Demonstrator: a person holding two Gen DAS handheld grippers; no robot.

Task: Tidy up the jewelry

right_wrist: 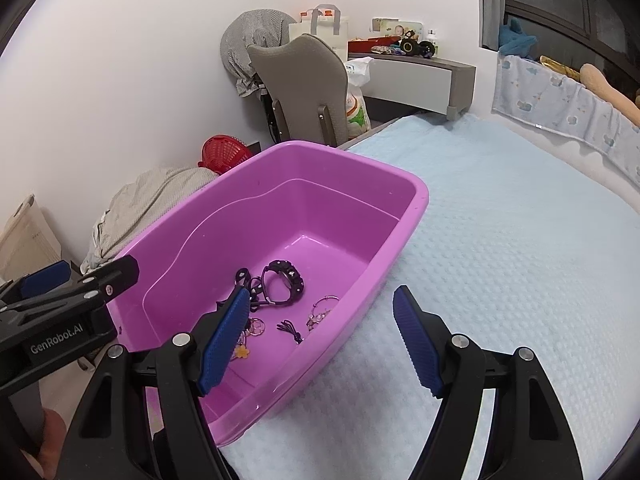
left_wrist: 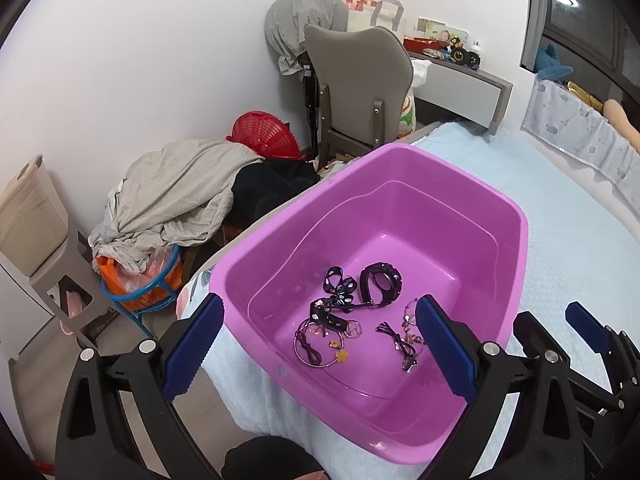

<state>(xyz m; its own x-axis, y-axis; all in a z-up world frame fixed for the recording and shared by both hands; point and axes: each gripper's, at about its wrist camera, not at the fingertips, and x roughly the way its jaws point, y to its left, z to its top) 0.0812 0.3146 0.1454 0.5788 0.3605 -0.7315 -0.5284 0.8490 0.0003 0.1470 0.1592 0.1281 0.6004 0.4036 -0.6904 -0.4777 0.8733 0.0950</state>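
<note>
A purple plastic tub [left_wrist: 516, 240] [right_wrist: 416, 200] sits on the bed, at its left edge. On its floor lie a black watch [left_wrist: 382, 284] [right_wrist: 284, 282], a black patterned bow strap [left_wrist: 340, 292], thin ring bracelets with a yellow flower charm [left_wrist: 342, 356] [right_wrist: 242, 352], a dark knotted cord [left_wrist: 400, 340] [right_wrist: 292, 330] and a beaded bracelet [left_wrist: 412, 316] [right_wrist: 322, 308]. My left gripper [left_wrist: 320, 344] hovers open above the tub's near side, holding nothing. Over the tub's near right rim, my right gripper [right_wrist: 320, 340] is open and empty too.
A light blue cover [right_wrist: 500, 240] spreads over the bed right of the tub. Off the bed's left edge are a pile of laundry [left_wrist: 180, 192], a red basket [left_wrist: 264, 136] and a grey chair [left_wrist: 360, 80]. A padded bumper [left_wrist: 580, 132] lines the far right side.
</note>
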